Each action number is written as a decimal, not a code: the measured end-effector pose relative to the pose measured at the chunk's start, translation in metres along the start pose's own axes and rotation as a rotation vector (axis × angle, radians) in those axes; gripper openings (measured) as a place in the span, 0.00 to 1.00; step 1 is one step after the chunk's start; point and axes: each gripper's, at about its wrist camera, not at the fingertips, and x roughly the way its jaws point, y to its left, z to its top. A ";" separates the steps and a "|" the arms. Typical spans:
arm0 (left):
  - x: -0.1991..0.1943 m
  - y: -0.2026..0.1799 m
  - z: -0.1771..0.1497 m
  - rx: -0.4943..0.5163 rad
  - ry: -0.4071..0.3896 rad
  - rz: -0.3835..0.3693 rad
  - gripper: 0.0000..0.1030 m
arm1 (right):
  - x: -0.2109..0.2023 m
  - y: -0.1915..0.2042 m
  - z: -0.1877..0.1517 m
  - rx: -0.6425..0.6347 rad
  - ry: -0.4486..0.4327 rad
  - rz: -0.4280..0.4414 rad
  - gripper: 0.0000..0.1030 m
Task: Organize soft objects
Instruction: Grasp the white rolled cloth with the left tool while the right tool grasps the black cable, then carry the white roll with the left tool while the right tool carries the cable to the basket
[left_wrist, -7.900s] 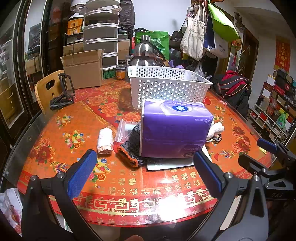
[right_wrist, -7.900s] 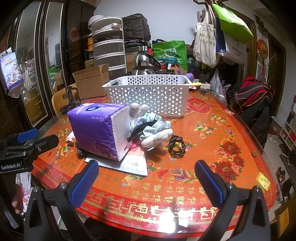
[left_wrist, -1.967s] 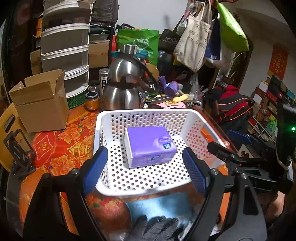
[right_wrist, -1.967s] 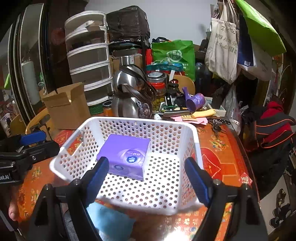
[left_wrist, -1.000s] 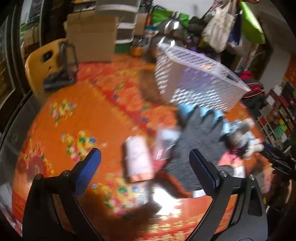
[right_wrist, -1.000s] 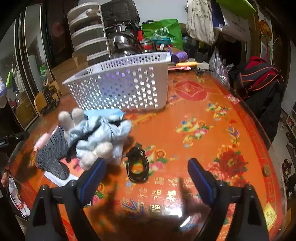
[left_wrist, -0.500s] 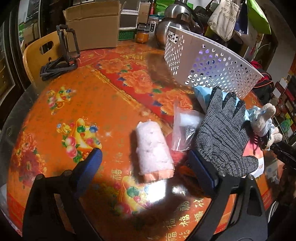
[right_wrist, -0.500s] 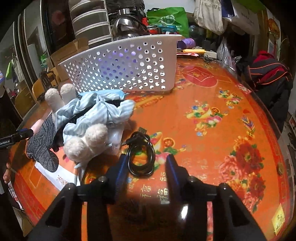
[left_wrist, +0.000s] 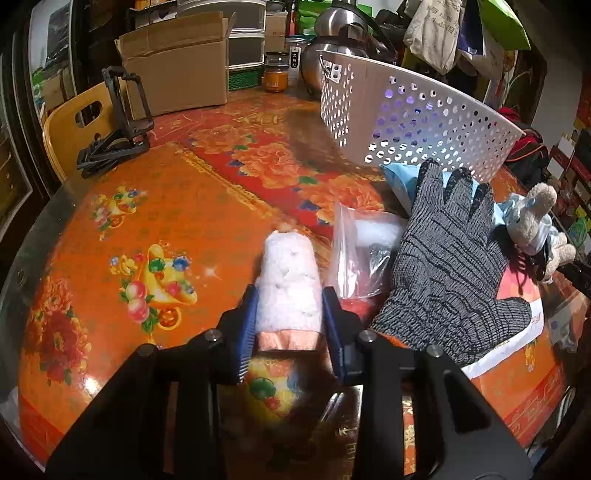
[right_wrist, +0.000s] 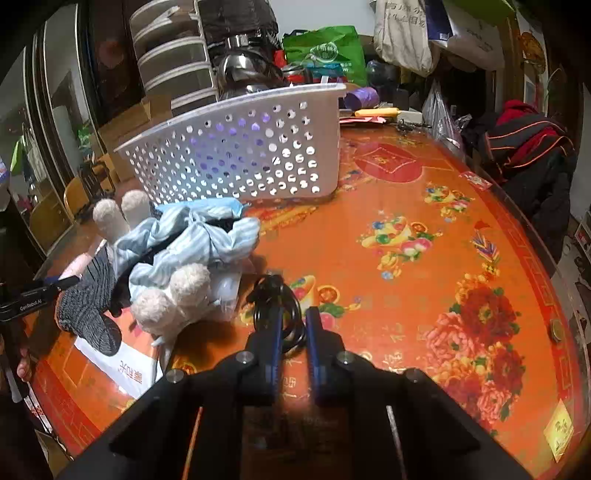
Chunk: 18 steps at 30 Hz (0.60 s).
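A: Report the left gripper (left_wrist: 289, 325) status

B: Both blue pads are pressed against the sides of the rolled white cloth (left_wrist: 287, 286). The roll lies on the table (left_wrist: 166, 206), in front of the white basket (left_wrist: 417, 122) and to its left, well apart from it. Its pink end points toward the camera

A: What lies beside the roll?

B: A clear plastic bag (left_wrist: 356, 254) touches its right side. The grey knit glove (left_wrist: 447, 266) lies palm-down further right, fingers pointing toward the basket, resting partly on a white paper sheet (left_wrist: 513, 347). A light blue cloth (left_wrist: 402, 177) shows between the glove and the basket wall. The stuffed toy (left_wrist: 532, 225) lies in front of the basket's right end

A: Report the right gripper (right_wrist: 291, 332) status

B: Pads drawn close together on the black coiled cable (right_wrist: 277, 306), with one strand of the loop between them. The cable rests on the table, in front of the basket and just right of the stuffed toy

A: Basket contents?

B: A purple shape shows through the holes in both views; its identity cannot be determined. The basket stands upright on the table. A steel kettle (right_wrist: 247, 74) stands behind it, and a cardboard box (left_wrist: 177, 62) stands well to its left
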 end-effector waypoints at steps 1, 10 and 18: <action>0.000 0.001 0.000 -0.004 -0.001 -0.005 0.30 | -0.001 -0.001 0.000 0.004 -0.005 0.003 0.09; -0.001 0.007 0.000 -0.030 -0.007 -0.036 0.30 | -0.010 -0.005 0.000 0.030 -0.062 0.036 0.08; -0.009 0.008 -0.002 -0.033 -0.045 -0.042 0.30 | -0.021 -0.006 -0.002 0.030 -0.111 0.037 0.08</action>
